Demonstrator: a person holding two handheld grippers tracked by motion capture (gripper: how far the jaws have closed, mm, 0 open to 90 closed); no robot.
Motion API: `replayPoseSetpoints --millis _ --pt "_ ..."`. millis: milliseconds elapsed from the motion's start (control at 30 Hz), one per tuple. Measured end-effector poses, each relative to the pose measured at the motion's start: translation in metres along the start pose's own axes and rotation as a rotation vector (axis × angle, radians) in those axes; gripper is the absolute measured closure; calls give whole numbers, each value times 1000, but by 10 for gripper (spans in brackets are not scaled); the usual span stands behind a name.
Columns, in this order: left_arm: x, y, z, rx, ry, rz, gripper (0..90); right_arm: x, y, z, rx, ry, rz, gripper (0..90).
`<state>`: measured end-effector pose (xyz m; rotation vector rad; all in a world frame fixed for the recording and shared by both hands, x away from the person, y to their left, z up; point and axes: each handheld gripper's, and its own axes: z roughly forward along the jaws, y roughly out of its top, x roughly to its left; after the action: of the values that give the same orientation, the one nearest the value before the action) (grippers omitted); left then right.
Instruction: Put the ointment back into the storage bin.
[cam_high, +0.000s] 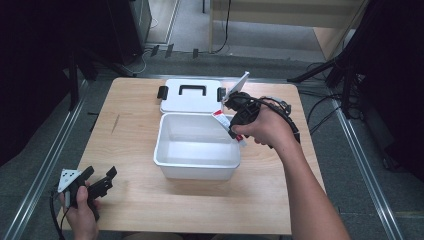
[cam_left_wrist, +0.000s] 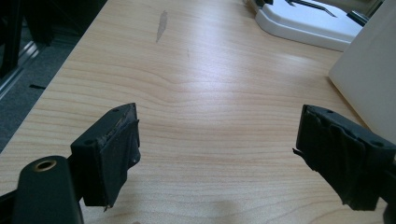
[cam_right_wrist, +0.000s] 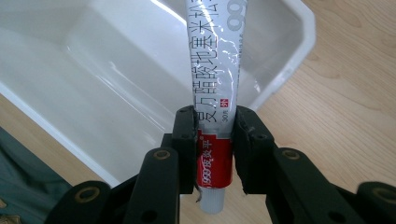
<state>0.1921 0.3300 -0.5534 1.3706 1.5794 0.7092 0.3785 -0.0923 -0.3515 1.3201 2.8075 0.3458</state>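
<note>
White-and-red ointment tube (cam_right_wrist: 215, 93): one
Open white plastic box (cam_high: 197, 146): one
White lid with black handle (cam_high: 191, 95): one
Black two-jaw tools: two
Light wooden worktop (cam_high: 130, 150): one

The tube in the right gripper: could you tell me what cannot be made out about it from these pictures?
- Tube far end: right gripper view, cut off by the top edge.
- Middle band: right gripper jaws cover its sides.
- In the high view, the hand hides most of it; print too small.
- Cap end: partly behind the jaws.
</note>
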Motion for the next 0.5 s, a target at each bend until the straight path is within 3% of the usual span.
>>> replayPoseSetpoints --millis 300,500 --pt "0 0 0 0 -1 -2 143 11 13 16 10 15 -16 731" --pt "0 0 0 0 -2 -2 143 11 18 28 17 22 -18 731"
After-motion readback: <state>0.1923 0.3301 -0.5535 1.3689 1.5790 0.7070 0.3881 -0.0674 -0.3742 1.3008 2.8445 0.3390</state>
